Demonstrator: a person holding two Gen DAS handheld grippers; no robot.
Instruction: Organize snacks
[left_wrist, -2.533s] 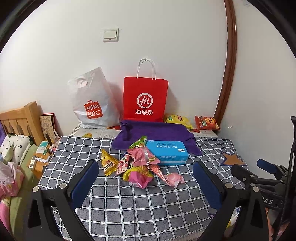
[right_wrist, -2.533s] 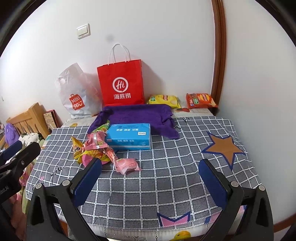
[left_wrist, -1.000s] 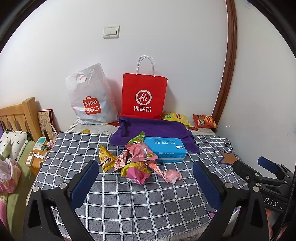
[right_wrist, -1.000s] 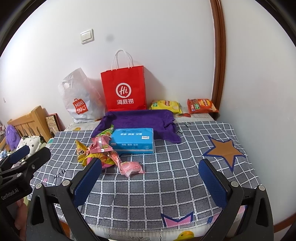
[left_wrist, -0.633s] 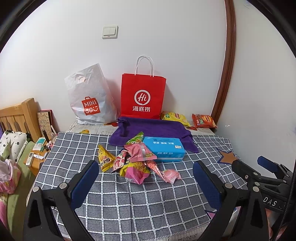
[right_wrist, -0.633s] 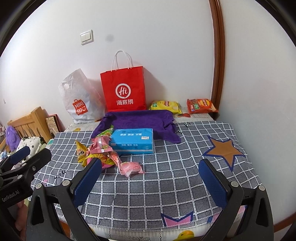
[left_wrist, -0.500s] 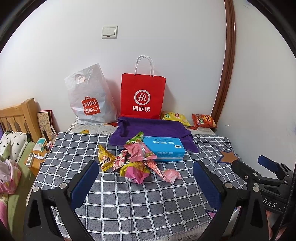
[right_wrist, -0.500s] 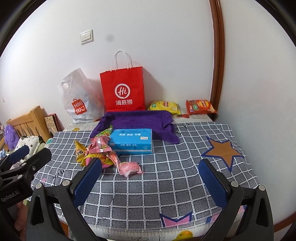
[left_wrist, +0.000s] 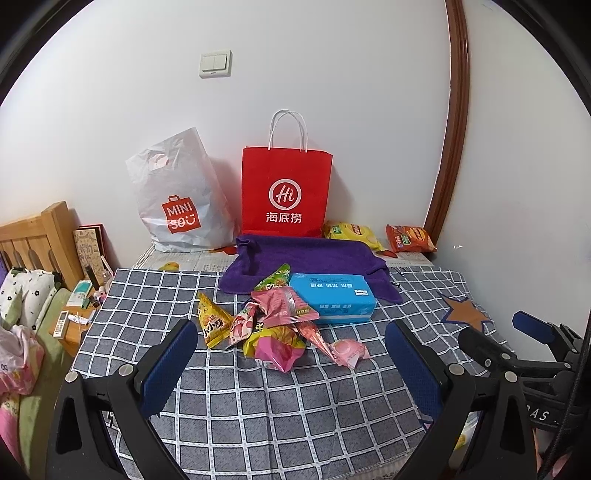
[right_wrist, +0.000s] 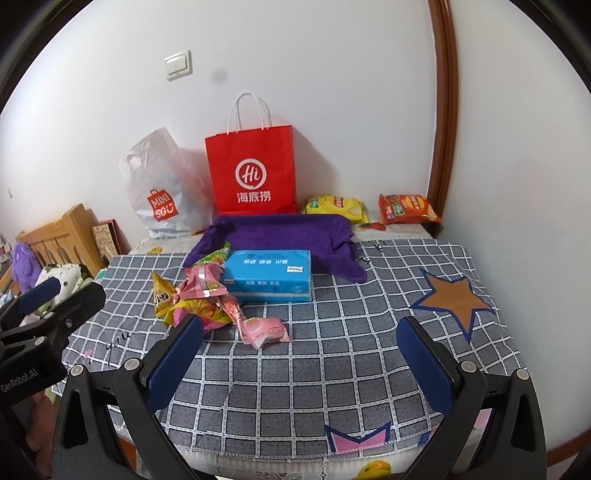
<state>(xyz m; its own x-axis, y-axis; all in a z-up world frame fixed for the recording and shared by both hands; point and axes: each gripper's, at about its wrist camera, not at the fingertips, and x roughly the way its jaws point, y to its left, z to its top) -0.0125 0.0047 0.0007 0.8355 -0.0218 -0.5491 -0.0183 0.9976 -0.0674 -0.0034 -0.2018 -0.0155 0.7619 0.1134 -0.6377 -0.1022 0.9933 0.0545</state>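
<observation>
A heap of small snack packets (left_wrist: 269, 325) (right_wrist: 199, 299) lies mid-table on the grey checked cloth (left_wrist: 258, 406), left of a blue tissue box (left_wrist: 332, 299) (right_wrist: 267, 275). A pink round packet (left_wrist: 349, 350) (right_wrist: 264, 328) lies apart at the front. Two chip bags, yellow (left_wrist: 351, 232) (right_wrist: 336, 206) and orange (left_wrist: 408, 238) (right_wrist: 406, 208), lie by the back wall. My left gripper (left_wrist: 288, 365) is open and empty, short of the heap. My right gripper (right_wrist: 299, 354) is open and empty above the front of the table.
A red paper bag (left_wrist: 286, 192) (right_wrist: 253, 173) and a white plastic bag (left_wrist: 177, 199) (right_wrist: 159, 192) stand against the wall behind a purple towel (left_wrist: 306, 258) (right_wrist: 280, 232). A wooden bedhead (left_wrist: 33, 236) and a cluttered side table (left_wrist: 74, 314) are to the left.
Both views shifted only slightly; the grippers stayed open and empty and nothing on the table moved.
</observation>
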